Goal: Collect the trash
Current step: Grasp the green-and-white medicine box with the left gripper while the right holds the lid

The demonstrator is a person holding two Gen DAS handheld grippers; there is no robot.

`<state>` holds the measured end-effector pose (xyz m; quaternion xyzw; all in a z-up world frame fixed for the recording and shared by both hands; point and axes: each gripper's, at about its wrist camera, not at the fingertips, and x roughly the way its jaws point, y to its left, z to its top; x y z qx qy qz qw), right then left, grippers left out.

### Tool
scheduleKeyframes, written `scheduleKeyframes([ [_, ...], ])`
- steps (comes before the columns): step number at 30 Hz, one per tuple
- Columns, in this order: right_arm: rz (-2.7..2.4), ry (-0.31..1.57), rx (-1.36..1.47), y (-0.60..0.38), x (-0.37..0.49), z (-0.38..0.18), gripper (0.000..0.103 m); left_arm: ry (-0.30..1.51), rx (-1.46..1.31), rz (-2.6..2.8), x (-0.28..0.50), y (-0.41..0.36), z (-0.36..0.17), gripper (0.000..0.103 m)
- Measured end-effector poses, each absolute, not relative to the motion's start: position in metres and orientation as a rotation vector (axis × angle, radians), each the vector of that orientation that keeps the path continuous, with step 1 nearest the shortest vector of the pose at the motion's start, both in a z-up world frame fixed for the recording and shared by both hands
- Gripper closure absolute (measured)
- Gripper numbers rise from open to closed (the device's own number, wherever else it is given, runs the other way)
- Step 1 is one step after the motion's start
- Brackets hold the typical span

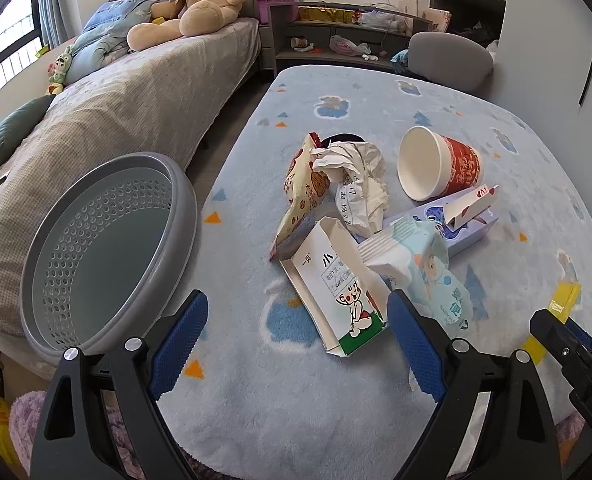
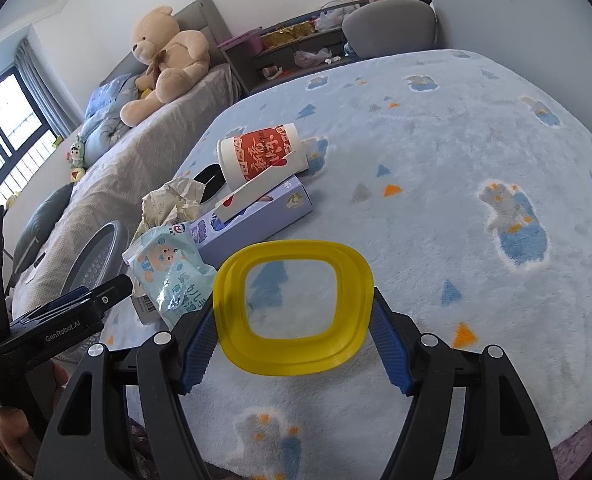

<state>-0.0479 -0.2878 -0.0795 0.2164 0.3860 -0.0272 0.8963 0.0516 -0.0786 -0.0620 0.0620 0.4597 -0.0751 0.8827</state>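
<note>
Trash heaped on pale blue patterned rug, beside round grey perforated plastic basket.
Right gripper fingers clamped on yellow square plastic ring; left gripper fingers spread wide, empty, near white cartoon-printed carton.

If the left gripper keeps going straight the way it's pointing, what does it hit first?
Probably the opened white carton, lying on the rug just ahead of the open left gripper; depth is hard to judge.

A grey perforated plastic basket stands left of the litter heap on the pale blue patterned rug (bed behind it); a red-and-white paper cup lies tipped behind the lavender cardboard box.
</note>
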Motion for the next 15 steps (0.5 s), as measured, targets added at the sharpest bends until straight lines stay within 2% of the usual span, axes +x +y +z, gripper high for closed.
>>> scheduleKeyframes([
  [15,-0.063,0.801,0.448,-0.288,-0.047,-0.078,0.035,0.996,0.141,-0.050,0.050,-0.033,-0.078,0.016],
])
